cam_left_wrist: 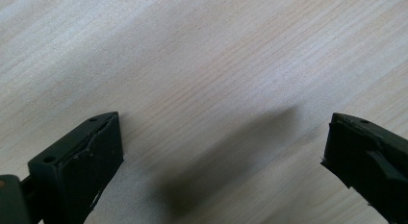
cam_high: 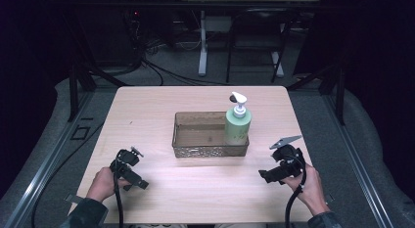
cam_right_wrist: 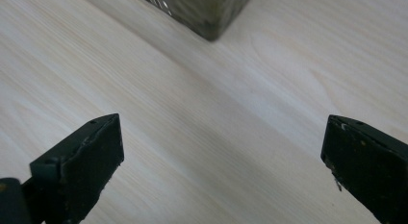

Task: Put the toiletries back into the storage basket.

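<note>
Both hand-held grippers, left (cam_high: 128, 168) and right (cam_high: 280, 165), hover wide open and empty above the table (cam_high: 161, 105), flanking the basket (cam_high: 195, 150) whose right end holds the upright pump bottle (cam_high: 238, 125), seemingly poised to reach.

A lab: black curtains (cam_high: 29, 66), floor cables (cam_high: 147, 66), bare test table (cam_high: 147, 105)

The person's left hand (cam_high: 103, 183) is gripping the left gripper (cam_high: 128, 170) low at the near left, its 2 jaws standing wide apart with nothing between them. The right hand (cam_high: 309, 186) is holding the right gripper (cam_high: 279, 169) at the near right, jaws likewise spread wide. Both forearms are entering from the bottom edge.
</note>
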`<state>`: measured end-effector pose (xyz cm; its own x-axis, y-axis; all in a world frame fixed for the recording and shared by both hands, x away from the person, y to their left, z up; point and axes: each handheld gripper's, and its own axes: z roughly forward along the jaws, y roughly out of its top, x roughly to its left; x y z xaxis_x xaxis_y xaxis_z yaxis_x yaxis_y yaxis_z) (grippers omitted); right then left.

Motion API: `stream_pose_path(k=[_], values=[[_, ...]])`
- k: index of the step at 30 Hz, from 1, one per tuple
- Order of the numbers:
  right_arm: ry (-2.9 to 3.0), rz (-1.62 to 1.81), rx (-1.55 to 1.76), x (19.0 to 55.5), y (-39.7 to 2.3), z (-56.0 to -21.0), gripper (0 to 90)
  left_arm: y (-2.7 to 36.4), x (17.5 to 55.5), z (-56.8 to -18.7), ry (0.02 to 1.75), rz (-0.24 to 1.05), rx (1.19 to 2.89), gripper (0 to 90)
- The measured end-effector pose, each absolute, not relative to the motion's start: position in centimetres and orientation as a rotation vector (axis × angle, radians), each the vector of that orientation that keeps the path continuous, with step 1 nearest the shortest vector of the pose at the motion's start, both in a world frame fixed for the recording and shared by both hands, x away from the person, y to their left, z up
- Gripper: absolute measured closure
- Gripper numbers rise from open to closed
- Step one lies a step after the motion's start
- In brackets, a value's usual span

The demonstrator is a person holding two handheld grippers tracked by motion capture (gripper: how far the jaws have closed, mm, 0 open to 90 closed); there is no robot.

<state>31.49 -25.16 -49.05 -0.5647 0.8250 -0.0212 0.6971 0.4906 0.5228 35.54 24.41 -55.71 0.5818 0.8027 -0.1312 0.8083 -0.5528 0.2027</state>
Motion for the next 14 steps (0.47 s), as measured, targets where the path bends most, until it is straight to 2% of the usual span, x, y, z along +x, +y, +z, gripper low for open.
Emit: stream_pose_path(k=[14], values=[[2.478,0.608,1.347,31.8,-27.2,-50.8,0.0,24.6,35.6,-55.8,1.335,-0.039,2.573,0.1]])
